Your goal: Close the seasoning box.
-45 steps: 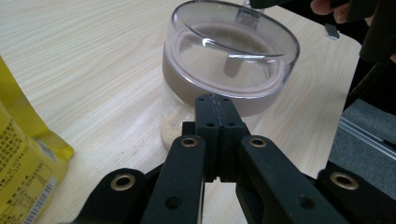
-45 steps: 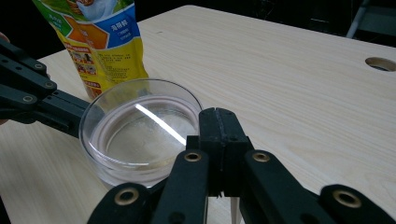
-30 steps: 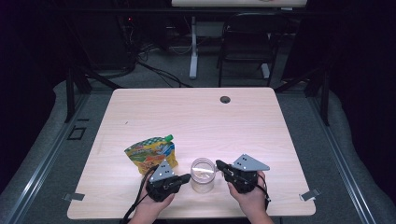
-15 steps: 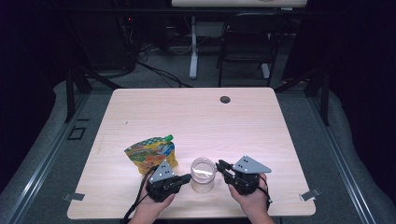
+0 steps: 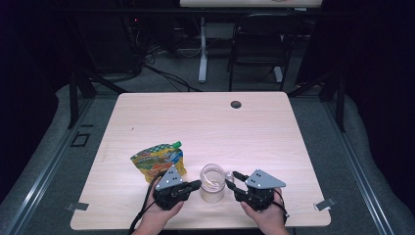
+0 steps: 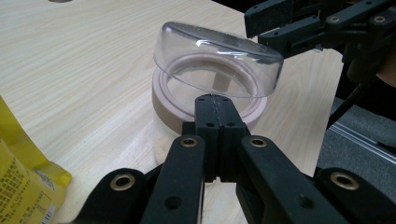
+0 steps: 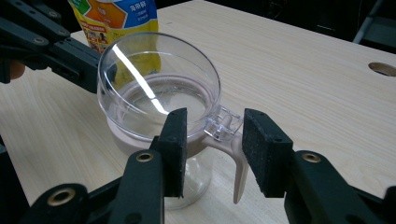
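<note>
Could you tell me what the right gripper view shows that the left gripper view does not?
Right gripper view: the clear plastic lid latch between the right gripper's open fingers, which have just been opening, and the round table hole.

Left gripper view: the left gripper's fingers shut together at the jar's beige collar.

Both: the clear glass jar with its lid tilted up, the yellow snack pouch, and the wooden table.

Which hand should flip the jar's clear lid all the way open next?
Right, probably. The right gripper has just opened its jaws around the lid's latch, beside the tilted lid. The left gripper is shut against the jar.
</note>
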Available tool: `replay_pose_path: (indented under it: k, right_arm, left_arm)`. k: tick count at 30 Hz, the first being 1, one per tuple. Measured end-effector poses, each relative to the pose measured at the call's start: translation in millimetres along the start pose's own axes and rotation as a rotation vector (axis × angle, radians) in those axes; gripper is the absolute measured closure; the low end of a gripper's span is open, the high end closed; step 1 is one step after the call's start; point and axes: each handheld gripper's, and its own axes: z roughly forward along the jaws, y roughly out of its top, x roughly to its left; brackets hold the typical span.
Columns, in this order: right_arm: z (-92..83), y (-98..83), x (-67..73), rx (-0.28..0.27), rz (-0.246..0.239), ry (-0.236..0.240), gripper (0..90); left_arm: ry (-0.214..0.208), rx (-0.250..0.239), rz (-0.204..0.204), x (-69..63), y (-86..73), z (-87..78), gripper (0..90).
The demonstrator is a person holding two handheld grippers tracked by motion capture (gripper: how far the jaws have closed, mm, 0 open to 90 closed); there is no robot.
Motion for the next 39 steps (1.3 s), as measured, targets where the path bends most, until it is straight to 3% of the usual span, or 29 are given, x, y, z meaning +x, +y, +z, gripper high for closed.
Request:
replay_pose_path:
  k: [13,23,39]
  right_arm:
    - [-6.3,-3.9,4.4,0.007,-0.016,0.009,56.8]
    - [-4.1,-4.8,11.3,0.031,-0.077,0.032,53.6]
    - [1.8,-3.8,17.3,0.030,-0.119,0.001,52.5]
  left_arm:
    - [-0.009,-0.021,0.007,-0.1,9.1,-1.8,89.6]
    - [-0.016,-0.036,0.015,-1.3,15.6,-3.7,89.6]
    - [-0.017,-0.028,0.019,-1.3,14.1,-1.9,89.7]
